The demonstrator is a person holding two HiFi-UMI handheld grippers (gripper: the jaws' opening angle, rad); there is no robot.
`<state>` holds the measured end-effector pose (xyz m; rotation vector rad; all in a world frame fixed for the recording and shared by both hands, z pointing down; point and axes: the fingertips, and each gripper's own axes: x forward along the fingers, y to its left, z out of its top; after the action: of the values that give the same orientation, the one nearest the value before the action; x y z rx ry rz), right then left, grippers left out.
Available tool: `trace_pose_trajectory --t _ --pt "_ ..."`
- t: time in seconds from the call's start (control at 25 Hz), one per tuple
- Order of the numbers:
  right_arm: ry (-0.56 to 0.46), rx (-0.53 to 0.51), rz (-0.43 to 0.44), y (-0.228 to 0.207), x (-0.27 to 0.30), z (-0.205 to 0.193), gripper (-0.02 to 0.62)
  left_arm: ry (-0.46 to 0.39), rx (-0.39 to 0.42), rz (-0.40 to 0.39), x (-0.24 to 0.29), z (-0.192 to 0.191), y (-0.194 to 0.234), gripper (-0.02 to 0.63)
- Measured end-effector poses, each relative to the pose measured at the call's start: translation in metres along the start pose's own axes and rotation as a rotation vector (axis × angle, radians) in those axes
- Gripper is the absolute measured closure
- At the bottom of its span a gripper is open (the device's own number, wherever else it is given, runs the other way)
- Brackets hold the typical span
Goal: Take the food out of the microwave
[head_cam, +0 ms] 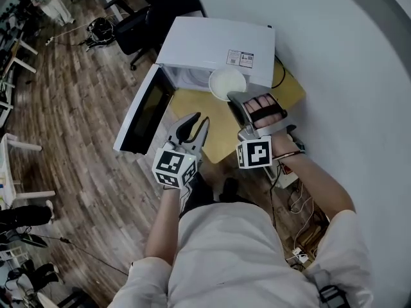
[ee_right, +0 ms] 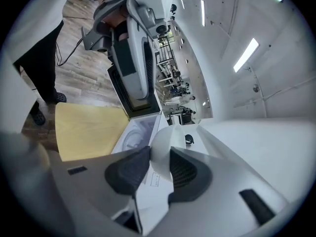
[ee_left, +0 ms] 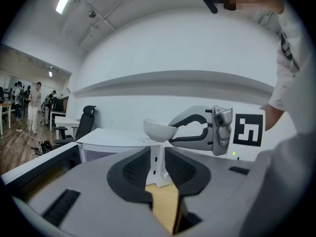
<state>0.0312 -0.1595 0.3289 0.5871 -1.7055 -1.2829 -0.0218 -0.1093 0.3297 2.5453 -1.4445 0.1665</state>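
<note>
The right gripper (head_cam: pixel 234 96) is clamped on the rim of the white bowl (head_cam: pixel 227 82), already outside the microwave (head_cam: pixel 215 43), in front of and above its opening. A one-sided rim pinch can tip, so keep the bowl level and move slowly away from the microwave. The left gripper (head_cam: pixel 195 119), nearer the microwave's open door (head_cam: pixel 142 113), has its jaws apart on nothing (free to steady the bowl). Whether the bowl contains food is unclear, and the microwave's top hides most of its cavity.
</note>
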Motion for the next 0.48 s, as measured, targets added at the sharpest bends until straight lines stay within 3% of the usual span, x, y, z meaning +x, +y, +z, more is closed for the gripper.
trace_pose_trajectory --t 0.48 --pt "-0.023 0.009 -0.023 -0.012 -0.044 0.004 0.479 -0.022 0.021 0.025 -0.021 0.011 -0.04 0.555"
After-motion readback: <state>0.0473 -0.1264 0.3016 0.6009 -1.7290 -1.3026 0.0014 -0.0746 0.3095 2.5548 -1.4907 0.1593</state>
